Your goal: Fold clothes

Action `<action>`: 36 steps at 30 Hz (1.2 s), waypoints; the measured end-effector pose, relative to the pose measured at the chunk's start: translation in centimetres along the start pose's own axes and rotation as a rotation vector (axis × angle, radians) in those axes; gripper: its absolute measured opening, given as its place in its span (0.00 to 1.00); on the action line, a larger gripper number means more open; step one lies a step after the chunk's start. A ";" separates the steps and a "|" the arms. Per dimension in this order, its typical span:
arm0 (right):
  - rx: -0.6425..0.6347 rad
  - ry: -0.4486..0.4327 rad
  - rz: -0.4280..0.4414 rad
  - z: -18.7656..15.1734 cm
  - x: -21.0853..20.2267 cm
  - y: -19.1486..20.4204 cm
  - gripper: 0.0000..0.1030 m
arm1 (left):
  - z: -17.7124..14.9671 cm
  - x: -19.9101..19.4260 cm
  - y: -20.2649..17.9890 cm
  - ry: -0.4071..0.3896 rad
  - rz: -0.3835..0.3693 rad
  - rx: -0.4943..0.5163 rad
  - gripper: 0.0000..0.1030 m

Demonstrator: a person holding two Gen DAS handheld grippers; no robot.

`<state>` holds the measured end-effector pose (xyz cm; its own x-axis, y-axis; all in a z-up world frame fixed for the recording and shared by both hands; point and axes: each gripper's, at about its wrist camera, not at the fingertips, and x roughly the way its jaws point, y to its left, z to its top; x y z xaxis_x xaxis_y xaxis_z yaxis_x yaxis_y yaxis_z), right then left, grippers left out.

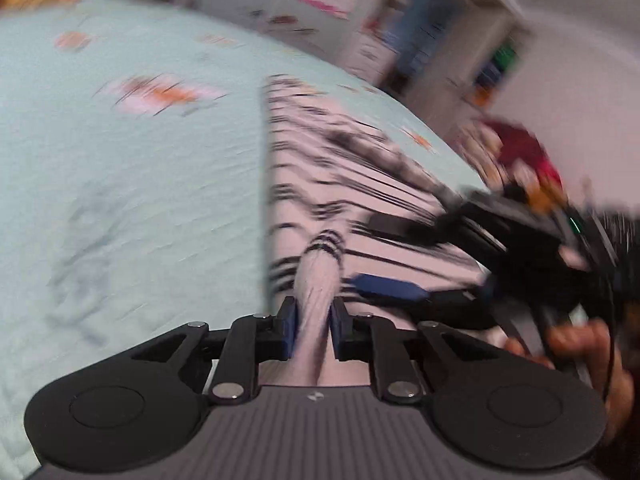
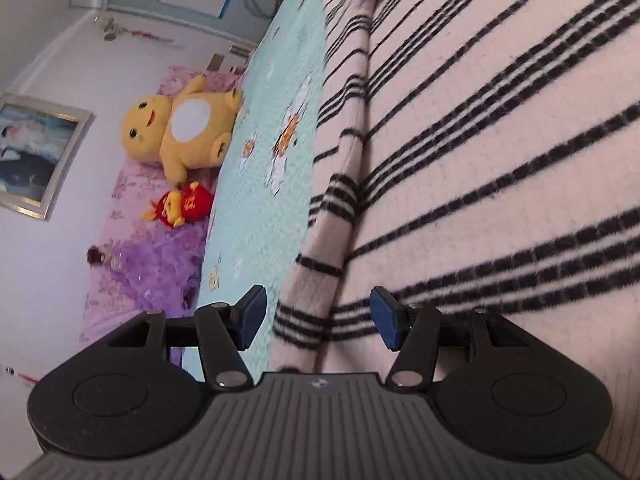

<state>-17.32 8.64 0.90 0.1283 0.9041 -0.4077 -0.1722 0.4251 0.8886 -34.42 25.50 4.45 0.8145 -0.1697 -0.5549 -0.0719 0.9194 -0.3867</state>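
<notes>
Left gripper (image 1: pixel 313 326): jaws nearly shut, the blue pads pinching a bunched fold of the striped sweater (image 1: pixel 340 184); the cloth runs out from between the pads as a narrow ridge.
Right gripper (image 2: pixel 318 316): jaws about half open and holding nothing; the sweater's rolled edge (image 2: pixel 320 280) lies between the pads, and neither pad presses on it.
Right gripper from the left side: it shows blurred at the right of the left wrist view (image 1: pixel 400 256), low over the sweater, with a hand (image 1: pixel 576 344) behind it.
Sweater: cream with black stripes, spread on the pale green bedspread (image 2: pixel 256 184); one long straight edge faces the bare bedspread.
Step in hand: judged as taking hold of the sweater at two points before a fold; the left hold is made, the right one is not yet.
Next move calls for: the right pads closing on the rolled edge, taking all layers, then both hands lifting together so the cloth stays even.
Beyond: a yellow plush toy (image 2: pixel 180 128) and a small red one (image 2: pixel 184 202) sit by the wall, well apart from the sweater.
</notes>
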 end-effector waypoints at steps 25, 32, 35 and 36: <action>-0.153 0.098 -0.071 -3.2 -0.8 0.2 0.08 | 0.2 -4.4 1.8 -0.062 0.031 -0.093 0.45; -0.224 0.032 -0.101 -2.0 -3.9 0.5 0.08 | 0.5 -3.7 0.8 -0.056 0.035 -0.047 0.45; -0.190 0.059 -0.122 -2.6 -2.6 -1.5 0.07 | 0.6 -3.4 -0.2 -0.047 0.037 0.007 0.45; -0.181 0.048 -0.108 -2.9 -2.7 -1.9 0.07 | 0.9 -3.0 -0.5 -0.047 0.032 0.020 0.45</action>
<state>-20.13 5.52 -0.30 0.1096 0.8519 -0.5121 -0.3328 0.5169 0.7887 -36.33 25.86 6.99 0.8383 -0.1237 -0.5310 -0.0873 0.9309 -0.3546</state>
